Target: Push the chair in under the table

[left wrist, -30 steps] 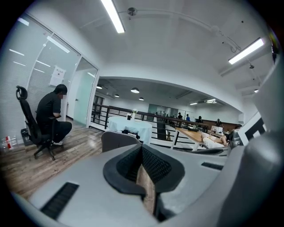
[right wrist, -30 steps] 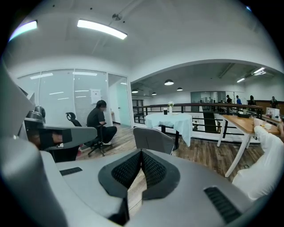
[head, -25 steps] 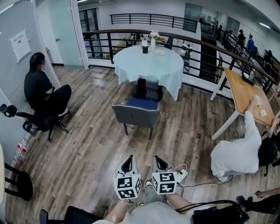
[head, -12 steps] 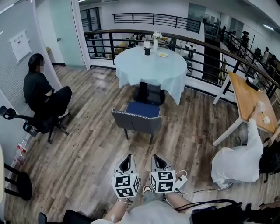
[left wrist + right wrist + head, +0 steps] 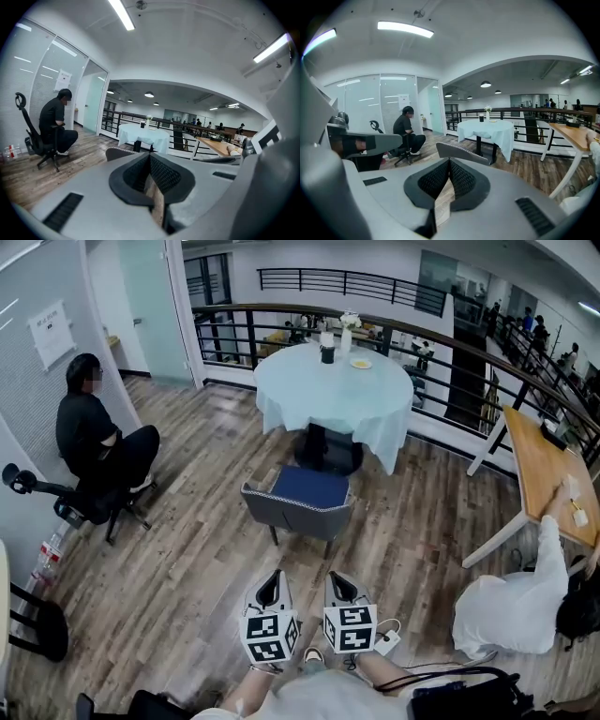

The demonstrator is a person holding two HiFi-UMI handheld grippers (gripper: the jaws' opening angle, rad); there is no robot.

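A grey chair (image 5: 300, 507) with a blue seat stands on the wood floor, pulled out from a round table (image 5: 333, 388) draped in a pale cloth. Its backrest faces me. The backrest (image 5: 117, 152) peeks over the left gripper's body, and the chair back (image 5: 461, 152) shows ahead in the right gripper view. My left gripper (image 5: 273, 590) and right gripper (image 5: 339, 588) are side by side, well short of the chair, both shut with nothing between the jaws. The table (image 5: 483, 129) carries a vase and a cup.
A person sits on an office chair (image 5: 94, 451) at the left by the glass wall. Another person in white (image 5: 511, 610) crouches at the right beside a wooden table (image 5: 553, 479). A black railing (image 5: 441, 362) runs behind the round table. Cables lie by my feet.
Both grippers have advanced together toward the chair, which now looks nearer and lower in the head view. Both stay shut.
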